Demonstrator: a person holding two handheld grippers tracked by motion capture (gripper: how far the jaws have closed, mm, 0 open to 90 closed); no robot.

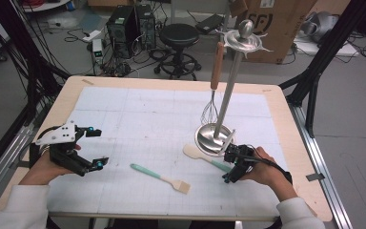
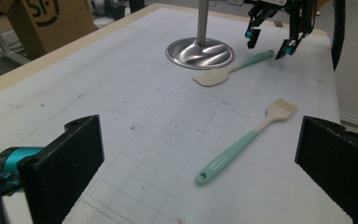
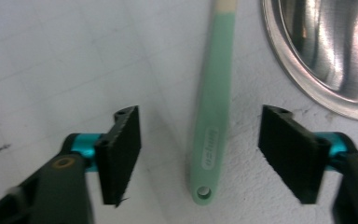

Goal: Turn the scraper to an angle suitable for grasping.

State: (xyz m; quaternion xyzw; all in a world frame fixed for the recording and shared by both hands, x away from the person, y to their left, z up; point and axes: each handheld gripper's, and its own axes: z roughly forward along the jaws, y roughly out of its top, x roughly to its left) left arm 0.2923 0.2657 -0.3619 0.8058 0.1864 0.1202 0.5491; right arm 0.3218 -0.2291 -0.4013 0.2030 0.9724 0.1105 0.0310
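Right gripper view is showing me my right gripper [image 3: 198,154] hovering over the spatula [image 3: 212,107], jaws standing apart on either side of its mint handle without touching it. That spatula is lying beside the steel stand base [image 3: 326,51]. I'm keeping my left gripper [image 1: 94,148] wide and empty, near the pastry brush [image 1: 161,178].

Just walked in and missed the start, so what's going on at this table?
A person holds a two-jaw gripper in each hand. The right gripper hangs over the mint handle of a spatula that lies on the mat beside the steel base of a utensil stand; its jaws straddle the handle without touching it. The left gripper rests open at the left side of the table. A pastry brush lies loose mid-table, and a whisk hangs on the stand.
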